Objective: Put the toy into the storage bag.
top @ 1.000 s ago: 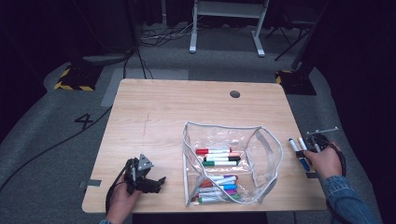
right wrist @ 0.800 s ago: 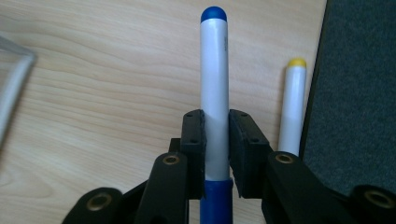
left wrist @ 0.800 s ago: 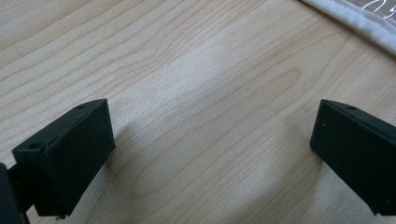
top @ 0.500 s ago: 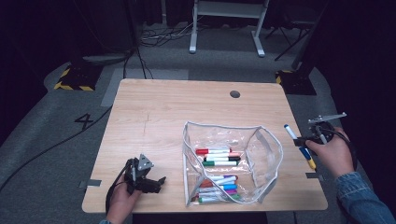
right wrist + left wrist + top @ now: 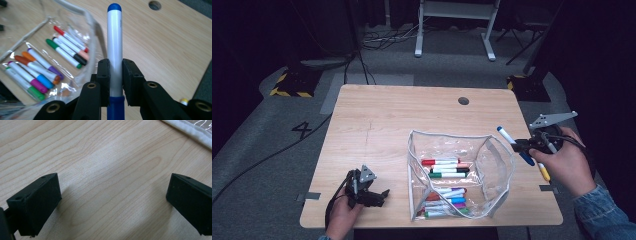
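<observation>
My right gripper (image 5: 523, 146) is shut on a white marker with blue ends (image 5: 508, 137), held in the air over the table's right edge, beside the pouch. In the right gripper view the marker (image 5: 114, 42) stands straight up between the pads, my right gripper (image 5: 115, 66) clamped on its lower half. The clear plastic pouch (image 5: 494, 165) lies open on the table with several coloured markers (image 5: 444, 167) inside; these markers (image 5: 65, 50) also lie under the gripper. My left gripper (image 5: 379, 196) rests on the table left of the pouch, open, and in its own view my left gripper (image 5: 112, 195) has bare wood between the jaws.
The wooden table (image 5: 387, 120) has a round cable hole (image 5: 463, 100) at the back right. A yellow marker end (image 5: 543, 172) shows by the right hand at the table's right edge. The pouch's white zip edge (image 5: 190, 132) lies just ahead of the left gripper.
The right gripper has lifted from the table's right edge with the blue-capped marker in its jaws and now hangs higher. The left gripper has stayed put.
</observation>
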Demonstrator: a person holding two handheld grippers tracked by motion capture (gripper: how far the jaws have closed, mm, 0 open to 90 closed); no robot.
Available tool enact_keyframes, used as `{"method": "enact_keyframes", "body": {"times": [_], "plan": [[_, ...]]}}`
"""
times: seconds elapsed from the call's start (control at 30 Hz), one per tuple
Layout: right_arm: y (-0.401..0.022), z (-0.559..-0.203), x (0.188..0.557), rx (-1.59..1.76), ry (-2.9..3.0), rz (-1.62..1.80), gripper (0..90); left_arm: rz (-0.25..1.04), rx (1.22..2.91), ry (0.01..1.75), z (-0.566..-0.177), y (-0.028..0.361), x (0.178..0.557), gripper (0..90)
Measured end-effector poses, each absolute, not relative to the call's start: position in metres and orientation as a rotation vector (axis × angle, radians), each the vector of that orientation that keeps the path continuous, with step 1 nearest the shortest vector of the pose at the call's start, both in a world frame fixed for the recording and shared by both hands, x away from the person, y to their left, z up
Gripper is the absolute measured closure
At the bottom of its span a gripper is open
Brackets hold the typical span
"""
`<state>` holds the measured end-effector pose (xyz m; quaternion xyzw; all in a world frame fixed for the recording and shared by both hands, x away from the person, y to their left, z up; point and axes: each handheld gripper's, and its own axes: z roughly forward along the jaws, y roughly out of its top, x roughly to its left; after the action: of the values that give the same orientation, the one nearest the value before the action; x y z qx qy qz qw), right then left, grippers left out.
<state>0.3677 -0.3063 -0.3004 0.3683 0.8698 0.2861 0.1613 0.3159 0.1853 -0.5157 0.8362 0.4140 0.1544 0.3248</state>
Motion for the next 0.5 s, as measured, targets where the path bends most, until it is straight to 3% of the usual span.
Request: {"method": "enact_keyframes", "body": {"times": [0.5], "plan": [[-0.241, -0.269, 0.328, 0.694, 2.646, 0.87, 76.9, 0.405, 2.193, 1.085, -0.516, 0.185, 0.316, 0.0]]}}
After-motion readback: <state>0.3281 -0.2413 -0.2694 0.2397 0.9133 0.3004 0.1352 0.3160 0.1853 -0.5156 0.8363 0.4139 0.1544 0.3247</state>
